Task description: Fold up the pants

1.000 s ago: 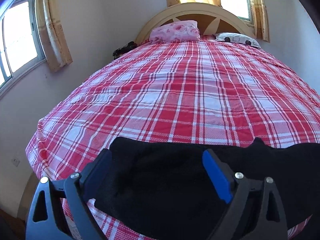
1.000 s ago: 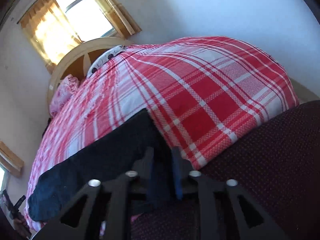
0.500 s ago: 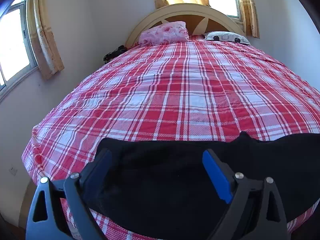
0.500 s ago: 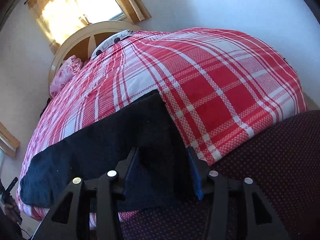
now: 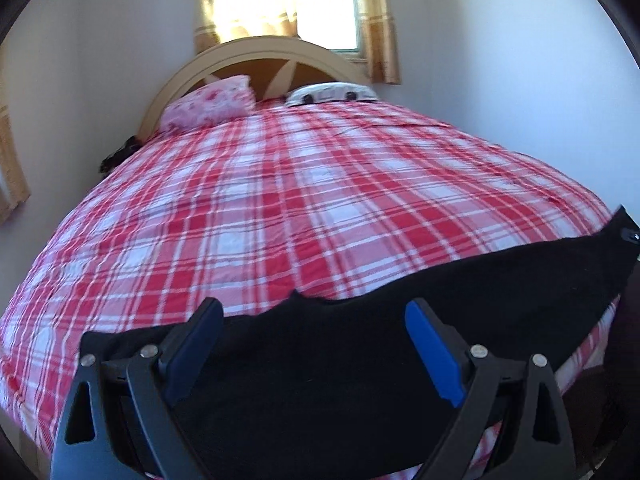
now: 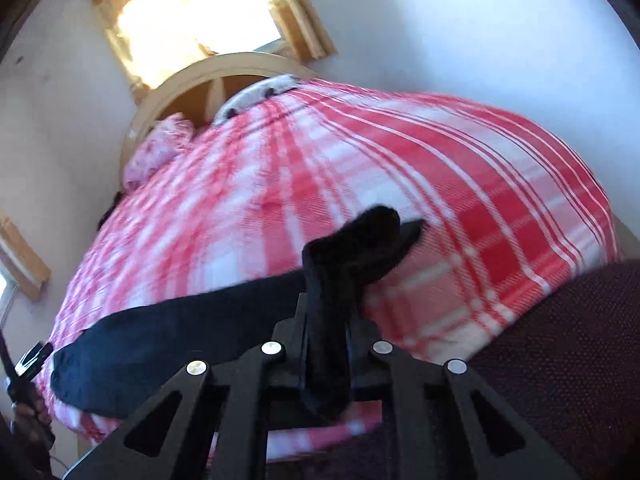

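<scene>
Black pants lie in a long strip along the near edge of a bed with a red and white plaid cover. My left gripper is open and hovers over the pants' left end, with its blue pads either side of the cloth. In the right wrist view my right gripper is shut on the right end of the pants and lifts that corner, which sticks up above the jaws. The rest of the pants stretches to the left.
A pink pillow and a white pillow lie at the arched headboard, under a curtained window. A dark maroon dotted cloth fills the lower right of the right wrist view. Walls run close along both sides of the bed.
My right gripper was open half a second ago and has shut on the pants' right end, raising that corner. My left gripper stayed open while its view swung to the right.
</scene>
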The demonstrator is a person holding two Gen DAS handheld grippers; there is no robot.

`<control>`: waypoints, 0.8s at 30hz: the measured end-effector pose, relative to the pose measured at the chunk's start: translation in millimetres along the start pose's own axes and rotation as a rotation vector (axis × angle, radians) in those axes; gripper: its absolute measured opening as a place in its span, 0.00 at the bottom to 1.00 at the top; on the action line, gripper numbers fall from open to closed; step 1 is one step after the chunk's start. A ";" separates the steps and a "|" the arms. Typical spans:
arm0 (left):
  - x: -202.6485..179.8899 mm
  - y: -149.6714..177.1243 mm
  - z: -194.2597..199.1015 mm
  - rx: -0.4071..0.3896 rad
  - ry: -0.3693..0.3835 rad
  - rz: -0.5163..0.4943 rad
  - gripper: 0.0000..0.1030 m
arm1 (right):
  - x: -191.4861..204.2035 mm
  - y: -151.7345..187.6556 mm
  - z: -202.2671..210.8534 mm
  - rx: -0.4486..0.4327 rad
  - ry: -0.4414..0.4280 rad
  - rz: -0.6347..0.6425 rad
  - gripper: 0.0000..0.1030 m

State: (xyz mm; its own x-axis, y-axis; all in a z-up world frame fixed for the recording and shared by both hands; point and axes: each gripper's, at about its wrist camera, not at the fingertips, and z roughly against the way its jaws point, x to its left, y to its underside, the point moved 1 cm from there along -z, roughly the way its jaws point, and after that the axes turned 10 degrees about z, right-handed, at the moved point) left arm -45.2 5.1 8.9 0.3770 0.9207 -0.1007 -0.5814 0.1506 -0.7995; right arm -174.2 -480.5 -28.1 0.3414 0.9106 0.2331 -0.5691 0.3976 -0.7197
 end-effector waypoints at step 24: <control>-41.7 45.4 -56.9 0.200 0.238 0.015 0.96 | 265.0 72.9 -85.8 0.091 -0.383 0.206 0.26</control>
State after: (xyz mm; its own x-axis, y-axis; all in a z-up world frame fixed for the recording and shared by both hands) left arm -46.3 -47.0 -56.8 0.5120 0.8167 -0.2663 -0.7097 0.2275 -0.6668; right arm -61.0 -219.9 -74.9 -0.0775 0.9413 0.3287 -0.6659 0.1965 -0.7197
